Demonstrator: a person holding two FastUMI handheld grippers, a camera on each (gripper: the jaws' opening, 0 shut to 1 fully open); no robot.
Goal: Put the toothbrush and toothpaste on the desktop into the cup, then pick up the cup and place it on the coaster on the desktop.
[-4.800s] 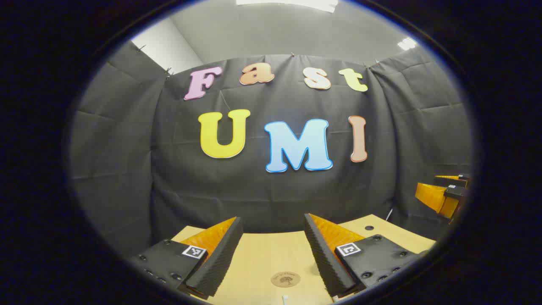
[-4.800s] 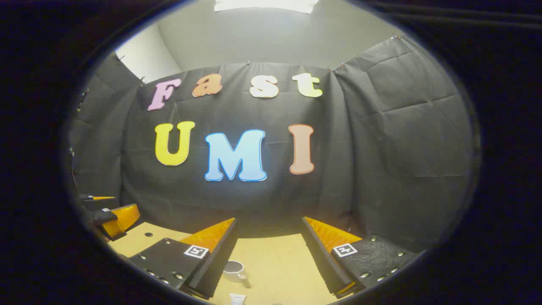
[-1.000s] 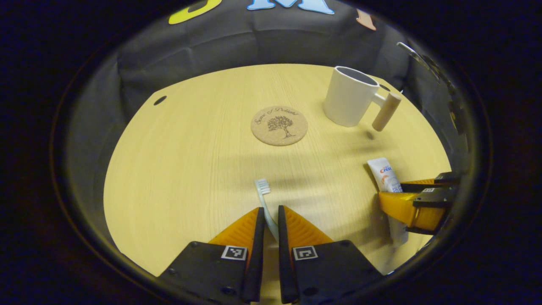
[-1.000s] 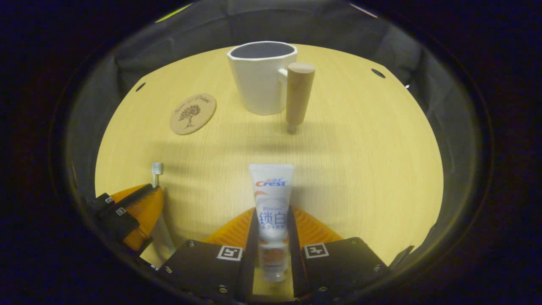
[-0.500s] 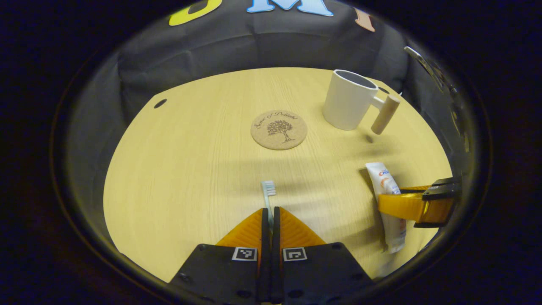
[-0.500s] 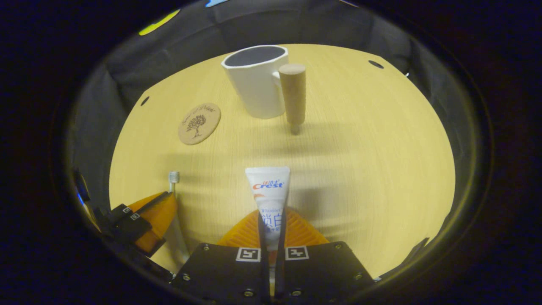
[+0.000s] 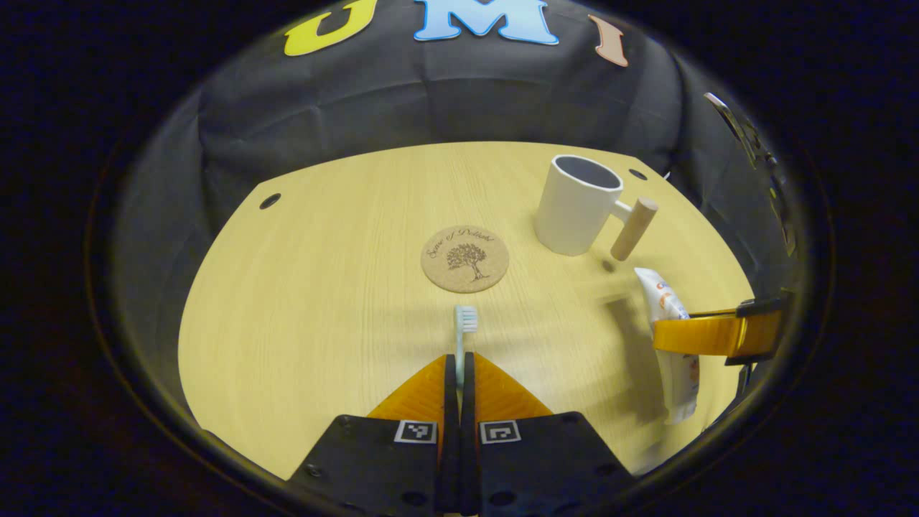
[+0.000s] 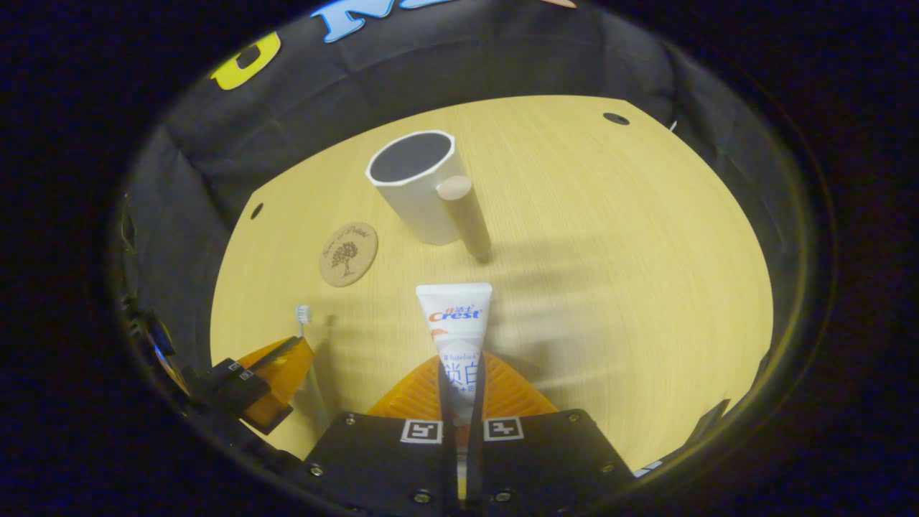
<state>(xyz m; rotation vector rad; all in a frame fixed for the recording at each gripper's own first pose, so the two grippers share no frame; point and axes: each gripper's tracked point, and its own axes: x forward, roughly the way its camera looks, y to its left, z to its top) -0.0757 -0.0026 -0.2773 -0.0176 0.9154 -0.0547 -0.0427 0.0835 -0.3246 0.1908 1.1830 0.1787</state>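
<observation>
Here the left hand-held gripper (image 7: pixel 459 373) is closed tight on the toothbrush (image 7: pixel 464 323), bristles pointing toward the cork coaster (image 7: pixel 464 258), which bears a tree drawing and cursive writing too small to read. The right hand-held gripper (image 8: pixel 461 380) is clamped on the toothpaste (image 8: pixel 454 323), whose tube shows a red and blue logo. The white cup (image 8: pixel 418 187) stands upright on the counter (image 8: pixel 610 251), beside the coaster.

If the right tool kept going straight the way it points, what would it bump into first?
Probably the white cup with the wooden handle, which stands ahead of the right tool and its white toothpaste tube; depth is uncertain.
</observation>
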